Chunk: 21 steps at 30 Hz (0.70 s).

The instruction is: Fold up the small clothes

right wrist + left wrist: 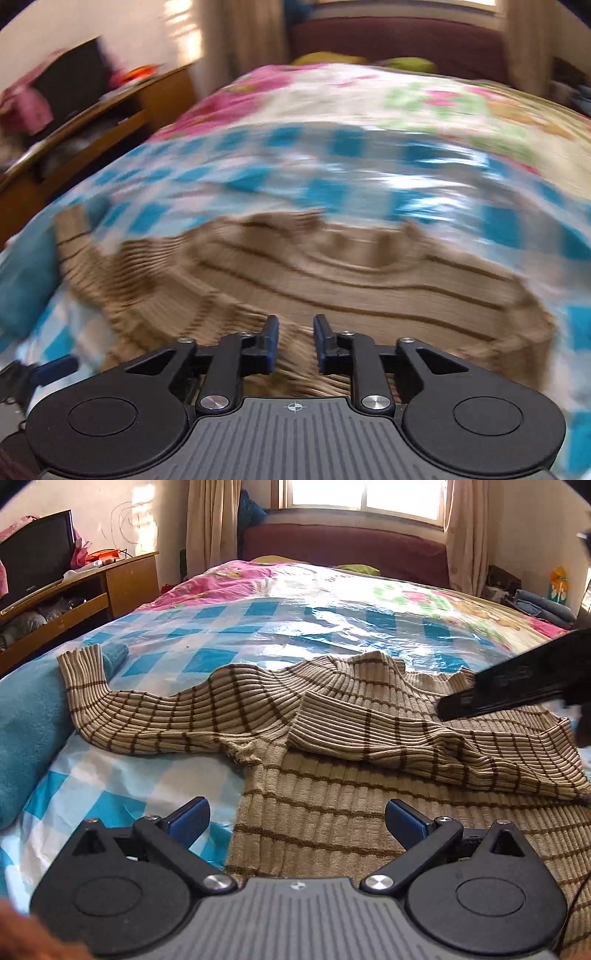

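Sleeve-folding step: sweater (369,812) at bed's (207,635) near edge; left gripper (297,819) agape, right gripper (295,345) slightly parted, both empty. Next, seize the outstretched sleeve (147,709).

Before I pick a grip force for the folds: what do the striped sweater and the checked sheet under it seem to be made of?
The striped sweater looks like a soft ribbed knit, tan with thin brown stripes; the raised ribs and limp folds suggest a stretchy yarn, fibre unclear. The checked sheet looks like thin glossy plastic film rather than cloth: it throws bright window glare and shows sharp, crinkled creases.
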Each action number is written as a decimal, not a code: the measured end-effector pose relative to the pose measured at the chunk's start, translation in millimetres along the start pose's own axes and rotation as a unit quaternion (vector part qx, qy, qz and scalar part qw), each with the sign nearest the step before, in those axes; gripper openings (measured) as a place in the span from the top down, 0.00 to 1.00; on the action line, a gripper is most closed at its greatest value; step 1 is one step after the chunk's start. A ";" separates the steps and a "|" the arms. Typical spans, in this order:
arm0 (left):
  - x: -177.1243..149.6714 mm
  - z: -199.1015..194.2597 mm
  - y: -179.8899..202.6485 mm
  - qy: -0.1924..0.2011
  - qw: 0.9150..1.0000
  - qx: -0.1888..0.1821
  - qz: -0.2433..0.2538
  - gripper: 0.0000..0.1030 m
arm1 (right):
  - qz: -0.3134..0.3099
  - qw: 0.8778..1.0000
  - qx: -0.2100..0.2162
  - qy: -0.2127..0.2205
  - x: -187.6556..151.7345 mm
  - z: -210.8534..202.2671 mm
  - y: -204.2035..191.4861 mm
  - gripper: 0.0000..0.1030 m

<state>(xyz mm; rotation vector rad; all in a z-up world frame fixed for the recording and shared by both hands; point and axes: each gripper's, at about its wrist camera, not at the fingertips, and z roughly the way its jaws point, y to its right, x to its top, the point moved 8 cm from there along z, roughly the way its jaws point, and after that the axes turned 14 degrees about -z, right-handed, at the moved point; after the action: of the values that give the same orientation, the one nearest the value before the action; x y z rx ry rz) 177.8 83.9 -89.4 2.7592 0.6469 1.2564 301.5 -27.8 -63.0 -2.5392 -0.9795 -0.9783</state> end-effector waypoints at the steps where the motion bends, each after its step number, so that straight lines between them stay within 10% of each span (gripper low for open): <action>1: 0.3 0.9 -2.1 -0.002 1.000 -0.001 -0.004 0.00 | -0.018 1.000 0.010 -0.004 5.0 10.2 -8.1 0.73; 21: 2.9 9.4 -8.7 -0.017 0.999 -0.028 -0.037 0.00 | -0.019 0.999 0.025 -0.033 35.0 65.9 -9.7 0.95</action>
<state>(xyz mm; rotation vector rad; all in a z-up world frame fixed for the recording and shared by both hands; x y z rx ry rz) 183.3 94.2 -95.5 2.6791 0.6931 1.1911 347.2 26.1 -88.7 -2.5348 -1.0594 -0.8735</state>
